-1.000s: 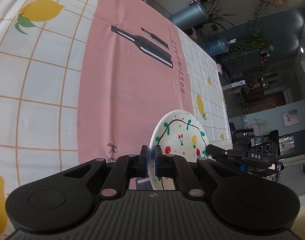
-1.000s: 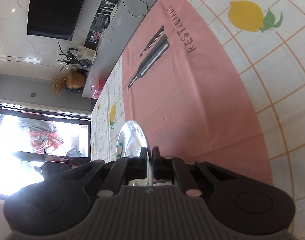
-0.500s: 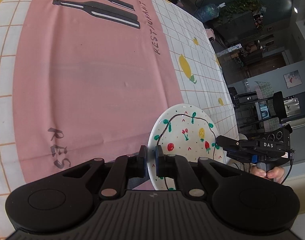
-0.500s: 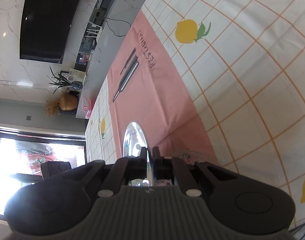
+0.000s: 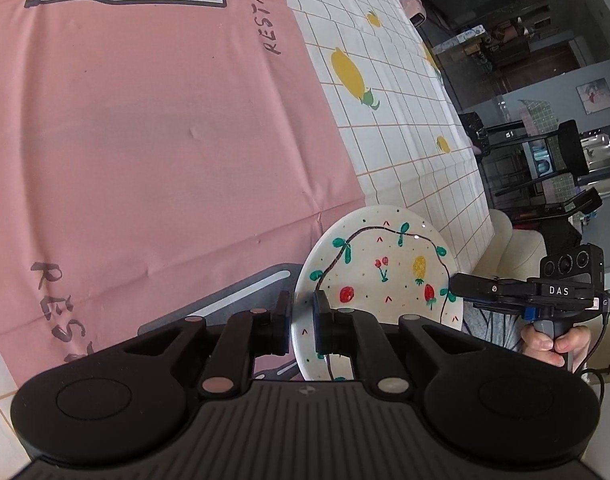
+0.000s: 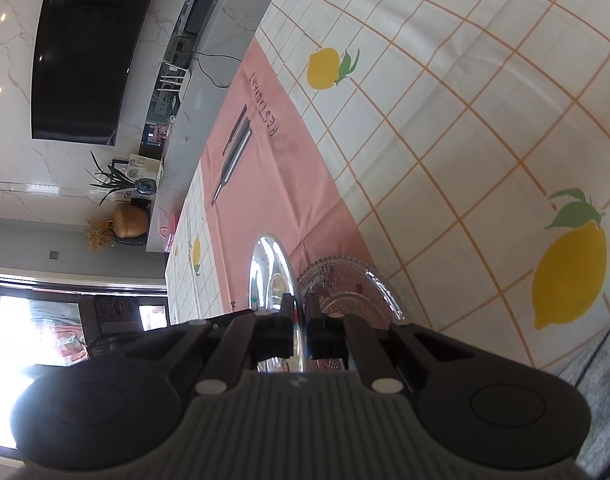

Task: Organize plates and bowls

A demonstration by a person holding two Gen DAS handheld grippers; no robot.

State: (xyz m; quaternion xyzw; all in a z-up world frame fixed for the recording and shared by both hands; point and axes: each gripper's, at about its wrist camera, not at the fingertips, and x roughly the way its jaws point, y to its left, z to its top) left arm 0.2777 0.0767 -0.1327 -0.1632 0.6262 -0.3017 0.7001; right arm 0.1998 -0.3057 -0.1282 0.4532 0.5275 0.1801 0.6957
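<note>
My left gripper (image 5: 302, 312) grips the near rim of a white plate (image 5: 385, 264) painted with fruit and vines, held on edge above the pink cloth (image 5: 165, 140). Its jaws are opening slightly, with the rim still between the pads. In the left wrist view my right gripper (image 5: 459, 285) is just beyond that plate, a hand (image 5: 549, 344) on its handle. My right gripper (image 6: 301, 308) is shut on the rim of a shiny metal plate (image 6: 271, 268), held upright. Just right of it, a clear patterned glass plate (image 6: 347, 284) lies flat on the table.
A lemon-print checked tablecloth (image 6: 445, 140) covers the table around the pink cloth. The table edge (image 5: 481, 208) runs on the right of the left wrist view, with a cream seat (image 5: 513, 248) and dark chairs beyond. A grey counter (image 6: 209, 52) lies past the table's far end.
Both grippers have travelled along the table with their plates. The glass plate has come into the right wrist view. The gap between the left jaws looks a little wider.
</note>
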